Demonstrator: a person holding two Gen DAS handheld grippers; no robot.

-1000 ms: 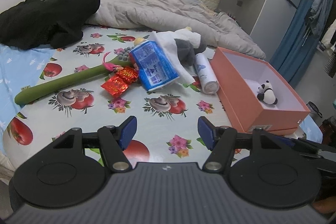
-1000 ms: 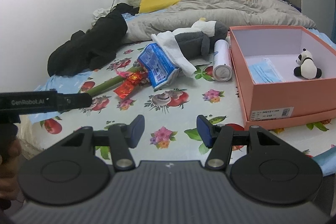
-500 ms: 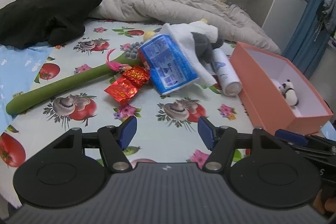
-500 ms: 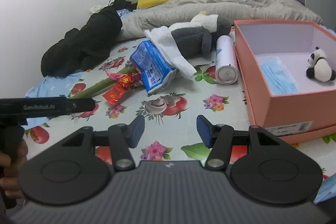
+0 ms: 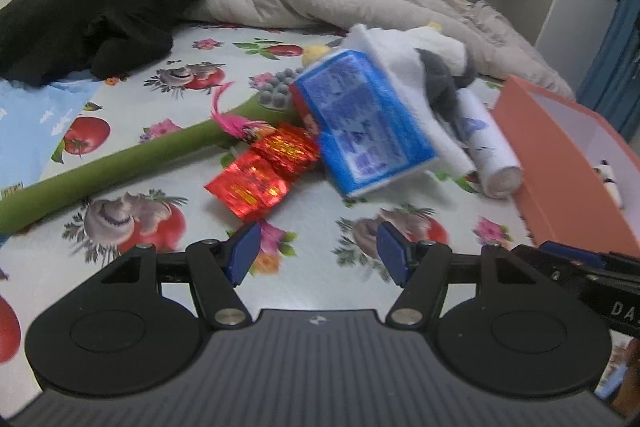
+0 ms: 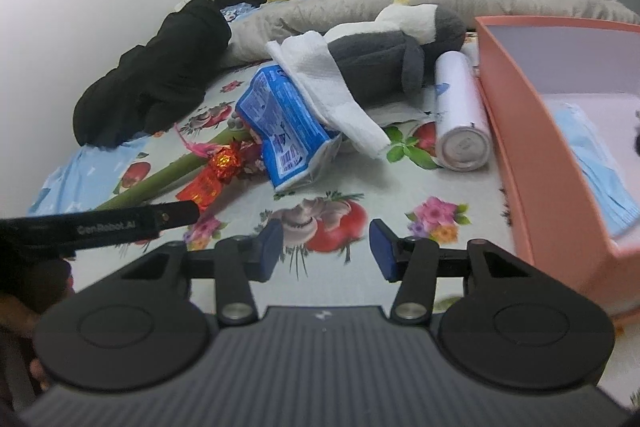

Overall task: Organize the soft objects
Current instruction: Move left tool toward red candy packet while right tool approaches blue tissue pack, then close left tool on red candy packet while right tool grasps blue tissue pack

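Beside the open orange box (image 6: pixel 520 131) on the bed, a grey plush toy (image 6: pixel 384 63) and tissue pack (image 5: pixel 364 131) await sorting as the left gripper (image 5: pixel 318 255) is held apart and empty, while the right gripper (image 6: pixel 324 247), nothing between its jaws, is narrowing.

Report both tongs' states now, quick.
Left tongs: open, holding nothing.
Right tongs: jaws closing, nothing between them, above the floral-print bed sheet.

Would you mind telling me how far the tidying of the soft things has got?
Early. Done: a small panda and a blue mask lie in the orange box. In hand: nothing; both grippers are empty, the right closing. Left: plush toy, white cloth, blue pack.
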